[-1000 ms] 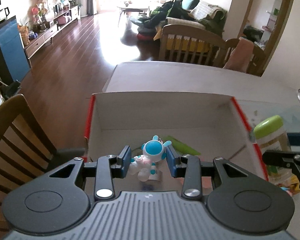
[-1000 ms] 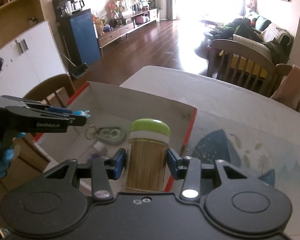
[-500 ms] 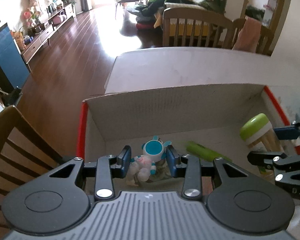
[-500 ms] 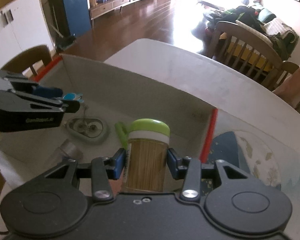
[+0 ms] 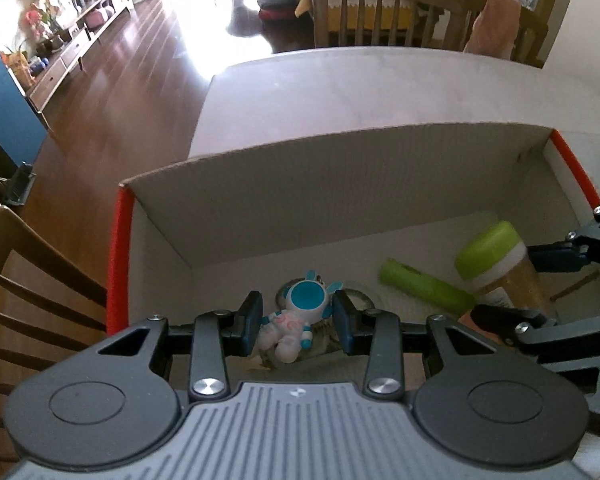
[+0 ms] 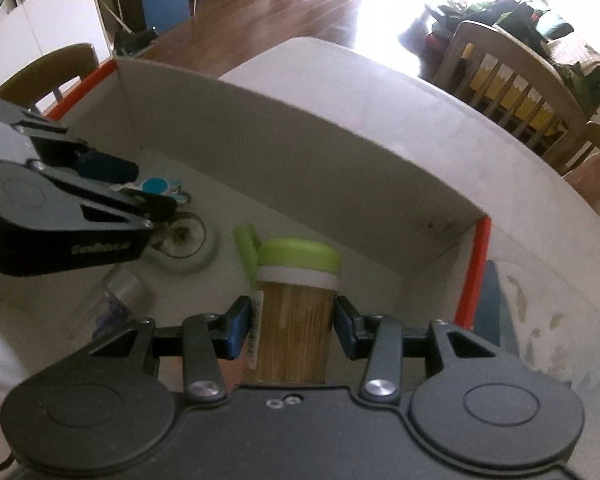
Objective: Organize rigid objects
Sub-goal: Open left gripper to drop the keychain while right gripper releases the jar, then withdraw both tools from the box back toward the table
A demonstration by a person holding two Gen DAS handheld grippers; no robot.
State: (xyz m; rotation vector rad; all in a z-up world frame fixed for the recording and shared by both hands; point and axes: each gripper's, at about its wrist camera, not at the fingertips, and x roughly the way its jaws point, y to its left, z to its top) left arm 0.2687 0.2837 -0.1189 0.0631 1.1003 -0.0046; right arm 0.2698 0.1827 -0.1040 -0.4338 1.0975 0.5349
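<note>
My left gripper (image 5: 296,322) is shut on a small white and blue astronaut figure (image 5: 294,318) and holds it low inside a cardboard box (image 5: 340,176) with red edges. My right gripper (image 6: 294,330) is shut on a toothpick jar (image 6: 296,312) with a green lid and holds it upright inside the same box, to the right of the left gripper. The jar also shows in the left wrist view (image 5: 496,268). The left gripper shows at the left of the right wrist view (image 6: 60,216).
In the box lie a green tube (image 5: 424,286), a round pale dish-like item (image 6: 184,242) and a small clear container (image 6: 120,296). The box sits on a white table (image 5: 380,88). Wooden chairs (image 5: 384,12) stand behind it and one (image 5: 28,292) at the left.
Both grippers have moved forward and down into the box with their objects still held. The jar now sits lower, near the box floor.
</note>
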